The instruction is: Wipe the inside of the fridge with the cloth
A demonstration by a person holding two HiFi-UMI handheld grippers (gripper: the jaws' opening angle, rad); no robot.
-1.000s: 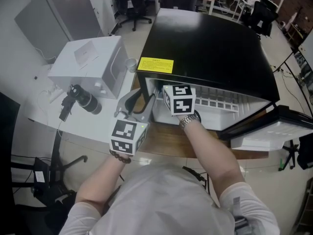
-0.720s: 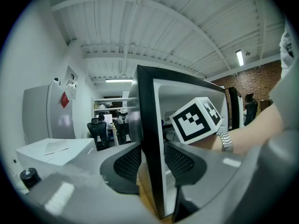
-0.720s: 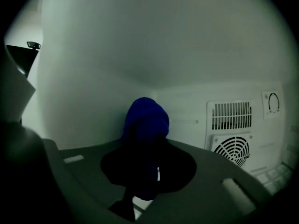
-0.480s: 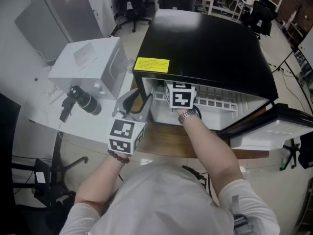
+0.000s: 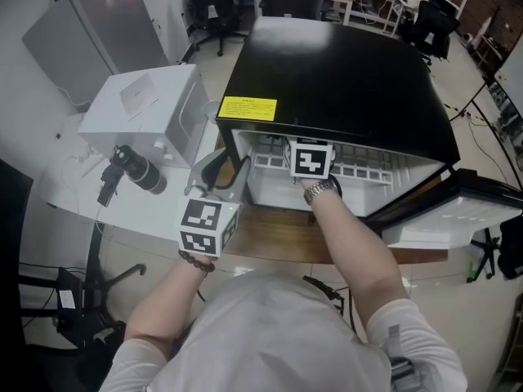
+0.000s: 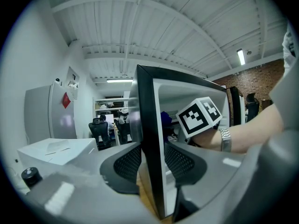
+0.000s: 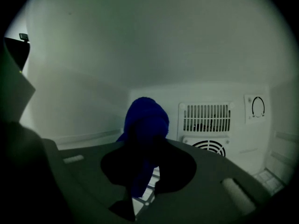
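Cloth (image 7: 142,125), deep blue and bunched into a soft wad, sits clamped in the right hand-held gripper (image 7: 144,169) inside the black fridge (image 5: 343,72), its free end standing up past the jaw tips in front of the pale back wall; whether it touches any wall cannot be told

Light and limp, the fabric looks likely to fold or drag under pressure, so a hold low on the wad, as here, seems to leave enough loose material to press flat against the liner

The left hand-held gripper (image 6: 152,160) is closed on the front edge of the fridge's left wall (image 6: 148,125), apparently steadying the cabinet on the wooden surface (image 5: 278,235)

Obstacles for a wiping pass appear to be the white rack (image 5: 359,170) across the compartment, plus the vent grille (image 7: 206,118) and the dial (image 7: 258,107) on the back wall, where loose fabric might snag

The door (image 5: 458,211) hangs open at the person's right, clear of the forearm reaching in

A white box (image 5: 151,109) and a black cylinder (image 5: 139,168) stand on the white surface (image 5: 122,202) to the left, well apart from the work, and a yellow label (image 5: 248,108) marks the fridge top
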